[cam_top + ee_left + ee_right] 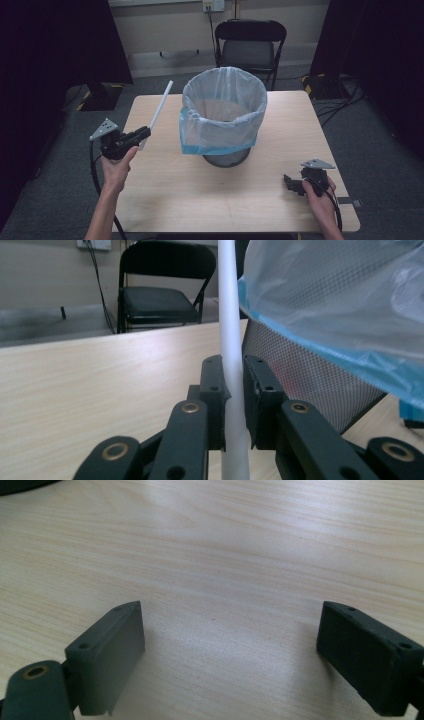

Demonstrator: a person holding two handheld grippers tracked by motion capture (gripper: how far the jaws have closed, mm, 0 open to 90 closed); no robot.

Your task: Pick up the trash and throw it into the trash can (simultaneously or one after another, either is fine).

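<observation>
A long white tube [160,109] slants up and away from my left gripper [142,133], which is shut on its lower end at the table's left side. In the left gripper view the tube [231,340] stands pinched between the two black jaws, and my left gripper [233,375] points toward the bin. A mesh waste bin [225,117] lined with a translucent bag with a blue edge stands mid-table, and its mesh wall [300,375] is close on the right. My right gripper [289,181] rests near the table's front right, open, with bare wood between its pads [112,650].
The light wood table [210,195] has free surface in front of the bin. A black folding chair [249,45] stands behind the far edge. Dark curtains hang at both sides, and cables lie on the grey floor at right.
</observation>
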